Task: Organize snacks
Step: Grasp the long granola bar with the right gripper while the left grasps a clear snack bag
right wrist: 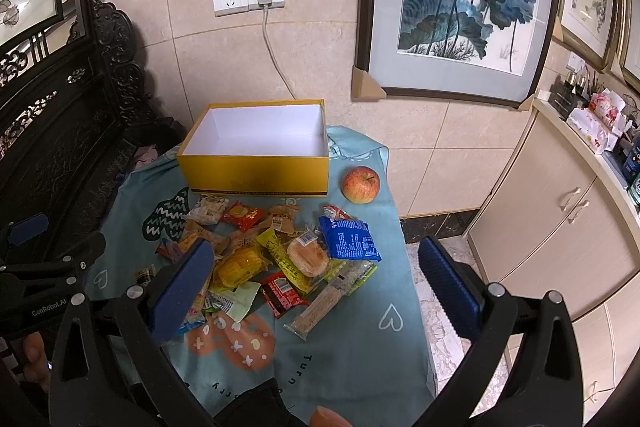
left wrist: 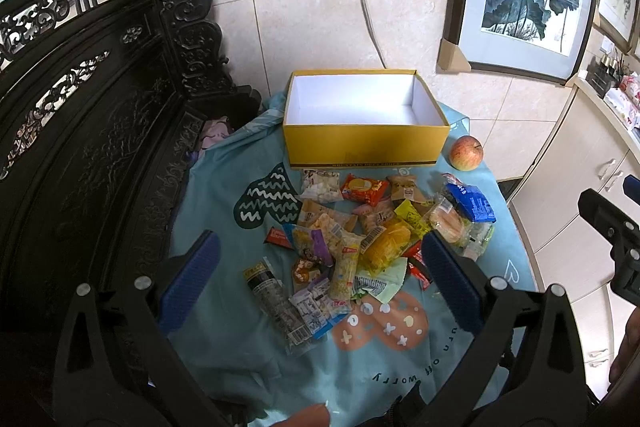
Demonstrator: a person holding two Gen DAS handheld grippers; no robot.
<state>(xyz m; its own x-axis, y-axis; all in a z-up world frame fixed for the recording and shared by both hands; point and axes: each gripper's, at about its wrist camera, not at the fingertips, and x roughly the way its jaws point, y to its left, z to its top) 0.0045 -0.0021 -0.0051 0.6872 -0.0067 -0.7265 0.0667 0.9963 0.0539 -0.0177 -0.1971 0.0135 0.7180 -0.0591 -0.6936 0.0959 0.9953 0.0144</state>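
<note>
Left wrist view shows the left gripper (left wrist: pixel 320 267) spread wide above the snack pile (left wrist: pixel 372 239), holding nothing; the right gripper (right wrist: pixel 320 275) hangs equally spread. Best to pinch one outlying packet squarely, like the blue packet (right wrist: pixel 350 239), then carry it to the empty yellow box (right wrist: pixel 256 151) just behind.

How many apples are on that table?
1. The apple sits on the blue cloth just right of the yellow box, apart from the snack pile. Nothing else apple-like shows, though the pile could hide small things.
</note>
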